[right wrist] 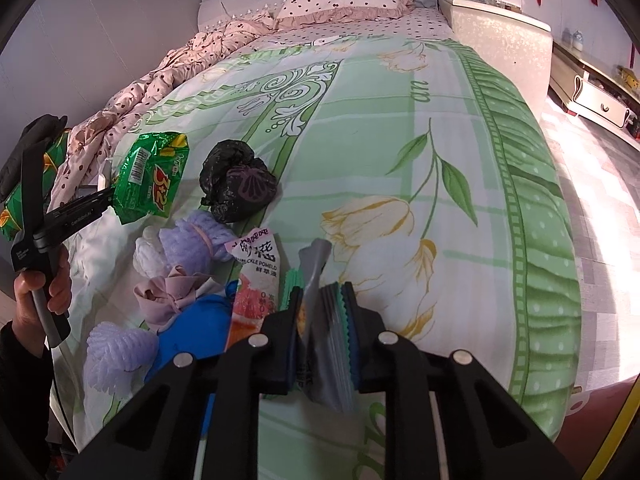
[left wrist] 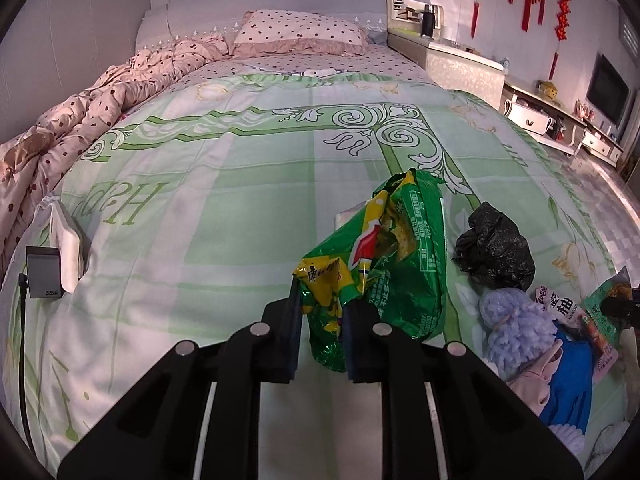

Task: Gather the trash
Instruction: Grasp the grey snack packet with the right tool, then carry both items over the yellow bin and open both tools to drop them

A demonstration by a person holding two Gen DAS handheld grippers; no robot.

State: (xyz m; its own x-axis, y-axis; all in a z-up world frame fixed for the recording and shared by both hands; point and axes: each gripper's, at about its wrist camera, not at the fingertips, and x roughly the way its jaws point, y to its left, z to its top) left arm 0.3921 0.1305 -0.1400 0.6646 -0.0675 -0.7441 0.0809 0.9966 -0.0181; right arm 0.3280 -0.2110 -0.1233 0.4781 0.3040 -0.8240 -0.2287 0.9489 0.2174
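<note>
Green snack wrapper [left wrist: 384, 264] is hanging clamped in our left tool [left wrist: 322, 312]; our right tool [right wrist: 320, 300] is gripping a grey packet [right wrist: 324, 344] near the bed's [right wrist: 500, 184] foot edge.

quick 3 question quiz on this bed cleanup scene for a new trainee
1. True or false: the left claw is shut on the green snack bag.
2. What does the right claw grip? A) the black plastic bag B) a grey-lined wrapper C) a blue glove
3. Fill in: the pink pomelo packet lies on the ____ bedspread.

Key: 1 true; 2 B; 3 green
</note>
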